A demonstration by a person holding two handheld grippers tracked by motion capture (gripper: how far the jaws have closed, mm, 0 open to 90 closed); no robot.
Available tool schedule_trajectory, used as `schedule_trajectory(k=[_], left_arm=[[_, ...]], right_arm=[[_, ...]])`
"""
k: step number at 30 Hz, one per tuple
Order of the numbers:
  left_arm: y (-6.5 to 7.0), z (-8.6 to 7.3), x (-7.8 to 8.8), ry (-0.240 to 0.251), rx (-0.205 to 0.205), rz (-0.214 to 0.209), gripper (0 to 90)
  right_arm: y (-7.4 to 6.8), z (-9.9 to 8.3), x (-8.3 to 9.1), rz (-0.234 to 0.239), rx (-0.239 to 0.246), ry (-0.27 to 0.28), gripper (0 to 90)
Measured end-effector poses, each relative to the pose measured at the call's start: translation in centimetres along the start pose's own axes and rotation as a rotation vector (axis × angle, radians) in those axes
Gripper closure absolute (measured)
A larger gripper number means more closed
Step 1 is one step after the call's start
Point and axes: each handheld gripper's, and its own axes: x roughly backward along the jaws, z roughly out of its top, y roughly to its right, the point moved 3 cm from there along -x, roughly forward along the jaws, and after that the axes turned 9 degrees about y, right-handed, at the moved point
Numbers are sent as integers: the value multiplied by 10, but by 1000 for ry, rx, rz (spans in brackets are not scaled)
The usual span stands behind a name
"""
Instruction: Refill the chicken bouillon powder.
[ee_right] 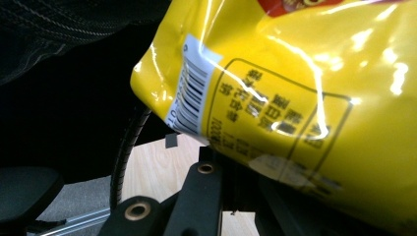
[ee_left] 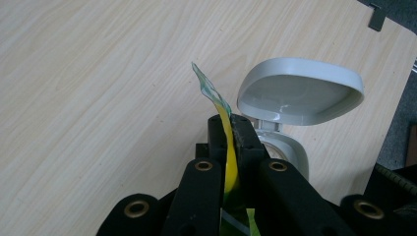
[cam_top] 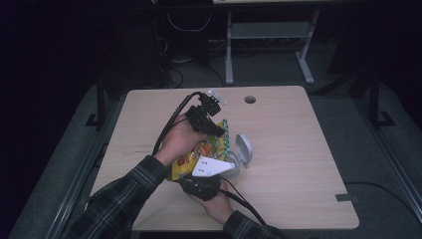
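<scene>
Yellow snack bag (cam_top: 191,160) sits between my two grippers, up off the wood table (cam_top: 298,194), near its middle. Left gripper (cam_top: 217,130) has its jaws clamped on the bag's top seam; in the left gripper view the yellow film (ee_left: 229,162) runs straight up through the closed jaws and its green-edged tip curls out above them. Right gripper (cam_top: 219,175) is on the bag's lower end, the near end in the high view. In the right gripper view the bag (ee_right: 305,98) hangs across the jaw tips, barcode label (ee_right: 189,93) facing the camera. Jaws read closed there, and the bag's bottom edge meets them, so I take that as a pinch on the bag. Grey flip-lid container (cam_top: 242,152) stands on the table just beside the bag on its right, lid (ee_left: 300,91) hinged open and tilted up. Can't see inside it. Plaid sleeve (cam_top: 124,194) on the left forearm.
</scene>
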Motion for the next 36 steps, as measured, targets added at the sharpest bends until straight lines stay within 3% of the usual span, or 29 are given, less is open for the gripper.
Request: schedule_trajectory(k=[36], left_arm=[[1, 2, -2, -6, -2, 1, 894]], right_arm=[[-2, 1, 0, 1, 7, 5, 900]])
